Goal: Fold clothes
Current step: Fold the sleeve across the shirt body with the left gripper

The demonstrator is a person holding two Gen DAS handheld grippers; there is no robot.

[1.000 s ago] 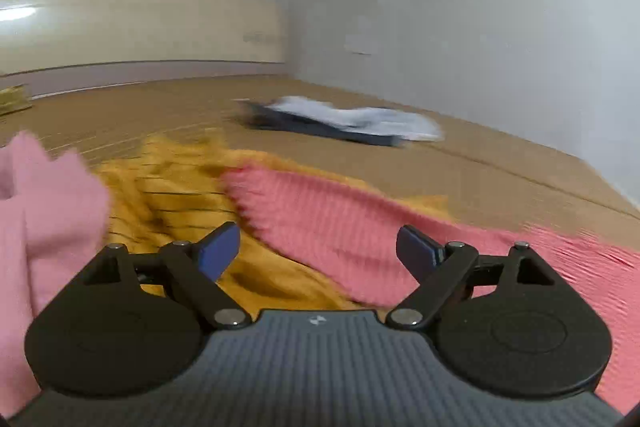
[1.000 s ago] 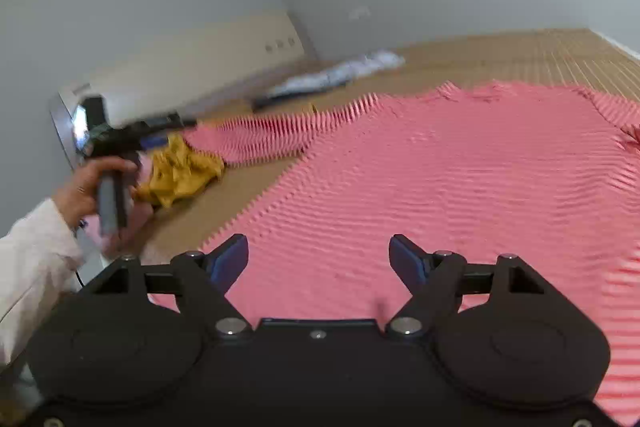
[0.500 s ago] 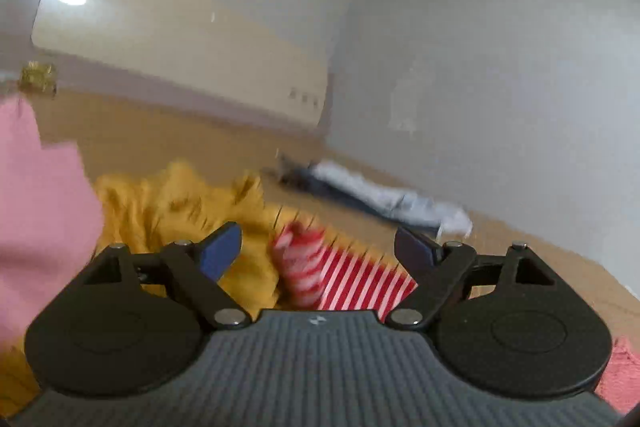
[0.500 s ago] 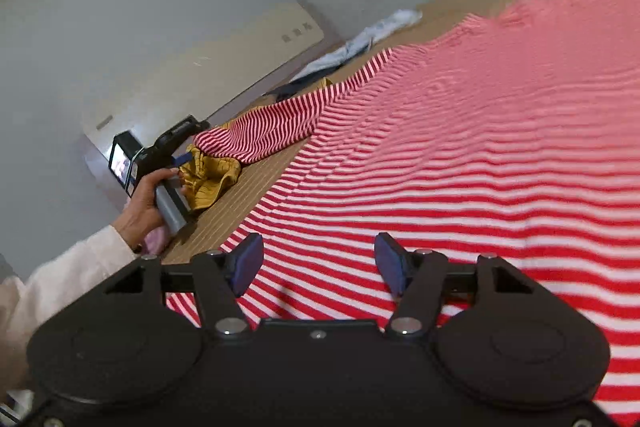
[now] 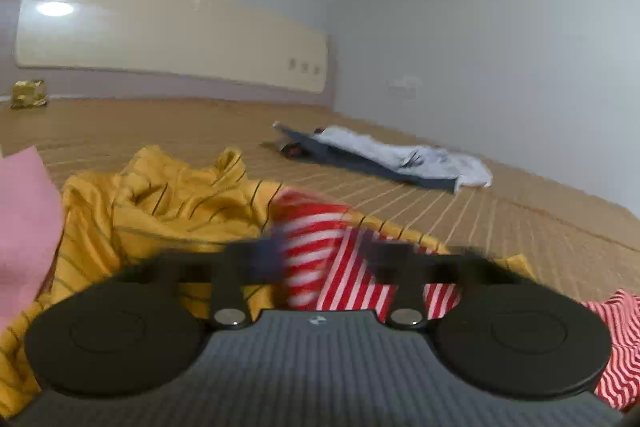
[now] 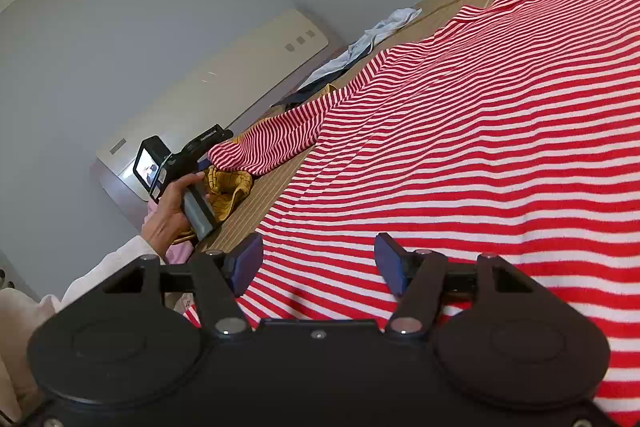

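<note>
The red-and-white striped shirt is spread flat across the wooden floor, taking up most of the right wrist view, with one sleeve stretched out toward the wall with the cream panel. The right gripper hovers over the shirt's near edge with its fingers spread and nothing between them.

The left gripper is at the sleeve's cuff end, but its fingers are smeared with motion blur, so there's no telling if they're pinching the cuff or just around it.

Risk-wise, the sleeve end lies right on top of a crumpled yellow shirt, with something pink just beside that. A deep grab there could catch the yellow fabric too and drag it into the fold. A shallow pinch on the cuff might also slip, leaving the sleeve flopped halfway. Folded blue and white clothes sit well apart, so no trouble there.
</note>
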